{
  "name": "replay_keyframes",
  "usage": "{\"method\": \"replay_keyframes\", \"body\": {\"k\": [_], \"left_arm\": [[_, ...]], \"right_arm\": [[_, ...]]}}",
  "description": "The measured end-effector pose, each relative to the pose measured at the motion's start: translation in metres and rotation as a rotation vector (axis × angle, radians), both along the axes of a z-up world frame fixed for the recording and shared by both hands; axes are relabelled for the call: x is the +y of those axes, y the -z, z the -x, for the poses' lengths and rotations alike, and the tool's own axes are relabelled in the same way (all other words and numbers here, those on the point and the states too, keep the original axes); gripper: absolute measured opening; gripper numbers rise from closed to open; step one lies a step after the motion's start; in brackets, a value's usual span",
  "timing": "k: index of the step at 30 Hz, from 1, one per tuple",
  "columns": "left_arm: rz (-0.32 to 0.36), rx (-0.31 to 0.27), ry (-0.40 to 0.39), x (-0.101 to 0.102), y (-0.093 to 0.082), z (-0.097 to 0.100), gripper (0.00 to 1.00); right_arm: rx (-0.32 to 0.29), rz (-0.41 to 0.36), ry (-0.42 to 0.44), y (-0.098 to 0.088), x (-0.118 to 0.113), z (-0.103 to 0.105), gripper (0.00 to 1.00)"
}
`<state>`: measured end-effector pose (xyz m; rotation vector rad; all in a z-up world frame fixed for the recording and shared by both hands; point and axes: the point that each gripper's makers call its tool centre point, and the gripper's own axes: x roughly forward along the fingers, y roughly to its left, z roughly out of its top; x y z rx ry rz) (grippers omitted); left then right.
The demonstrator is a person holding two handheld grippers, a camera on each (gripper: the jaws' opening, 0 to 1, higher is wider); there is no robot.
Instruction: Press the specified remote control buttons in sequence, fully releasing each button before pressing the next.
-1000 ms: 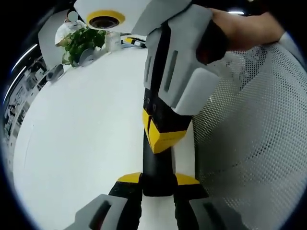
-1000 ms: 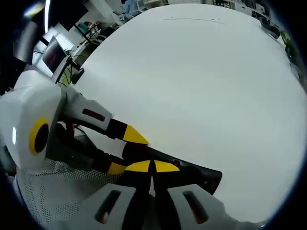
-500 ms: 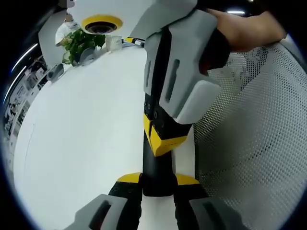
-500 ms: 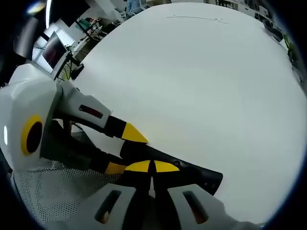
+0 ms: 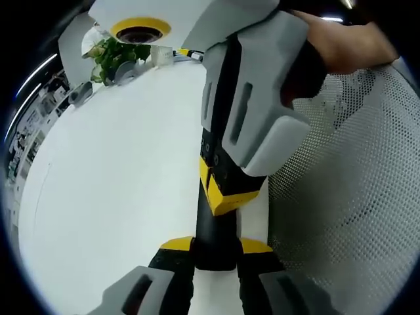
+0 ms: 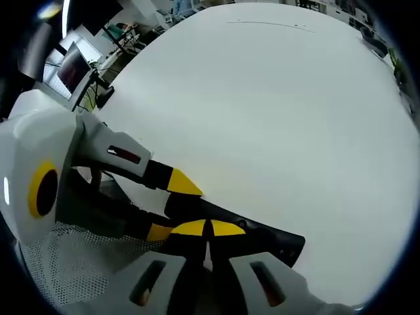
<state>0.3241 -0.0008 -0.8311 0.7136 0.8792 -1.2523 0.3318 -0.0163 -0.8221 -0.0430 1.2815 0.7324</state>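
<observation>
Little has shifted in the past second: the right gripper (image 5: 226, 197) has edged slightly along the remote (image 5: 215, 230), yellow tips still bearing on its face. The left gripper (image 5: 215, 266) keeps its fingers (image 5: 176, 244) pinching the near end of the black remote, which lies on the white counter (image 5: 111, 197) by a mesh chair (image 5: 341, 216). In the right gripper view, that gripper's fingers (image 6: 190, 228) are pressed together on the remote (image 6: 262, 237), the left gripper (image 6: 164, 197) clamping the other end. A press appears under way; next comes a full lift-off. Its long axis runs straight away from the left gripper, toward a plant (image 5: 115, 56).
</observation>
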Motion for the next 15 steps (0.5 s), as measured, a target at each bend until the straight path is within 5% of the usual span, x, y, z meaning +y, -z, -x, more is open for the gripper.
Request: {"method": "replay_keyframes", "body": {"k": [6,15], "left_arm": [[-0.006,-0.003,0.000,0.000,0.000,0.000,0.24],[-0.030,0.004,-0.008,0.000,0.001,0.000,0.24]], "right_arm": [[0.046,-0.009,0.066,-0.002,-0.004,-0.002,0.00],[-0.086,-0.122,0.193,-0.040,-0.017,-0.031,0.00]]}}
